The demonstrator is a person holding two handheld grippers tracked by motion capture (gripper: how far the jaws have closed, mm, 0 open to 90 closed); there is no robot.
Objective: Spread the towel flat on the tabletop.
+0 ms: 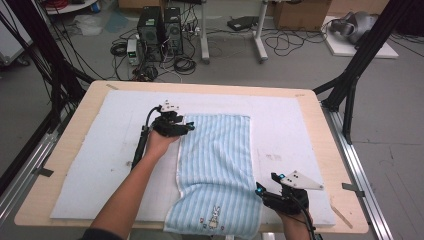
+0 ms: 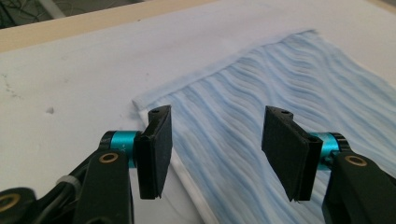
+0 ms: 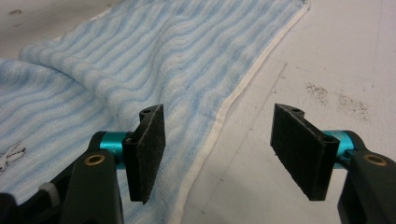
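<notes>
A: The towel [image 1: 216, 170] runs off the bottom edge of the high view, so its near hem is cut off.

B: Its small printed figure [image 1: 214, 218] is too small to make out. In the right gripper view the figure [image 3: 10, 155] is cut by the left edge.

A: The right hand [image 1: 292, 218] is cut off at the bottom too.

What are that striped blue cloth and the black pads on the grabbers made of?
The striped towel looks like soft cotton terry: fuzzy, wavy ribbed stripes, a plain white hem and a printed rabbit. The pads on the right gripper look like matte black foam or rubber with a grainy, speckled face; which of the two I cannot tell.
</notes>
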